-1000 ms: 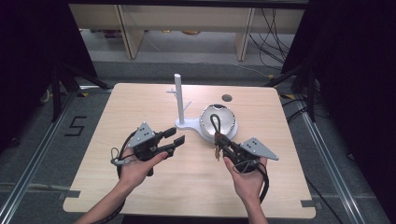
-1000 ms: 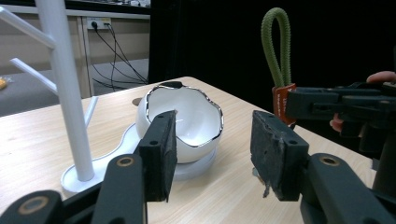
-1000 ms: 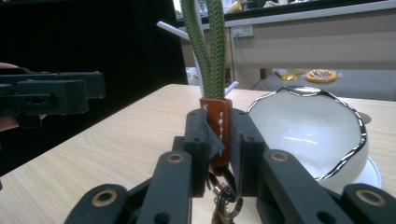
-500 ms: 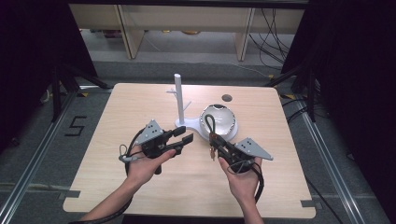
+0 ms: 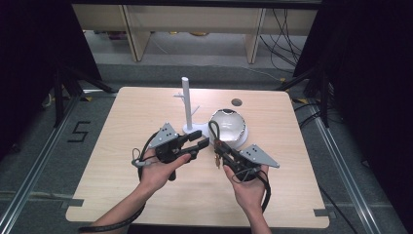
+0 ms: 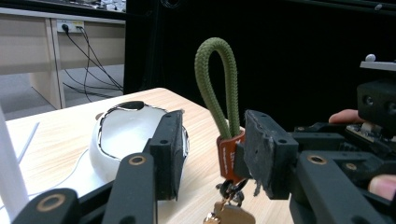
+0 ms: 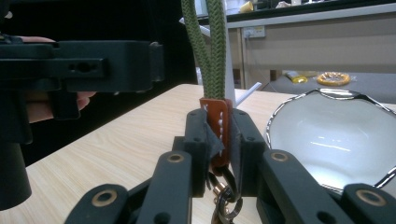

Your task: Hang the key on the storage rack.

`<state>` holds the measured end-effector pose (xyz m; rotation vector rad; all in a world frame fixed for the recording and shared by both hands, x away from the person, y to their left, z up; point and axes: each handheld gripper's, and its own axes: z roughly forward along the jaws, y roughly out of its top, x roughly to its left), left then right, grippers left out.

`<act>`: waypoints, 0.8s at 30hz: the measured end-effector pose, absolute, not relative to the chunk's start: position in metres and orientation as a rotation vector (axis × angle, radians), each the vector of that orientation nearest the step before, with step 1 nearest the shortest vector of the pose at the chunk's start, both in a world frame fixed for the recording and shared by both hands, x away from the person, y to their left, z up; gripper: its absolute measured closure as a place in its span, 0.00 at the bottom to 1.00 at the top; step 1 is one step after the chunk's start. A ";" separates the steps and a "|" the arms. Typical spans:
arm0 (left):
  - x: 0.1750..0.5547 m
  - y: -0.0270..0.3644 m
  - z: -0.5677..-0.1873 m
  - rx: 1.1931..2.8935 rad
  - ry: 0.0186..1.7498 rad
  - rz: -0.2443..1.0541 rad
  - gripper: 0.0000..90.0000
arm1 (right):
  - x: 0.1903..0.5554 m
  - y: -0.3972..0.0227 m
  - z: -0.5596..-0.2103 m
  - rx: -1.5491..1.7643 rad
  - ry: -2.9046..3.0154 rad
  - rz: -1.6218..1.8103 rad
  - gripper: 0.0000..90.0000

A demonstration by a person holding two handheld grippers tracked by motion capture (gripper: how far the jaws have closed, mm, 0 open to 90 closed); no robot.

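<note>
Light wooden table point(image 5: 122, 195) stood on grey floor point(image 5: 39, 161). Floor marked "5" point(image 5: 80, 131) left of table. Pale wooden shelving point(image 5: 195, 24) along far side, cables point(image 5: 282, 29) hanging and trailing beside it. Black curtains point(image 5: 370, 73) on both sides. Wall socket point(image 6: 71, 25) on pale panel.

A light wooden table point(image 5: 122, 195) carries a white bowl point(image 5: 236, 130) and, just beside it, a white post stand point(image 5: 187, 109).

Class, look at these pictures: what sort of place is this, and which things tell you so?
Probably a lab or workshop recording bay: a pale wooden table inside dark curtained framing, loose black cables on the grey floor, and a black taped numeral 5.
</note>
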<state>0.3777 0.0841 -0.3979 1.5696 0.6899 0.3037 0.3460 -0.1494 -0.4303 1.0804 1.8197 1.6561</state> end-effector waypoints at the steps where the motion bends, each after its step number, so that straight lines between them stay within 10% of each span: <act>1: 0.379 0.083 -0.398 1.567 0.688 0.298 0.63 | 0.345 -0.148 -0.430 1.085 1.826 1.668 0.88; 24: 0.387 0.073 -0.399 1.545 0.739 0.227 0.70 | 0.346 -0.138 -0.431 1.071 1.846 1.667 0.88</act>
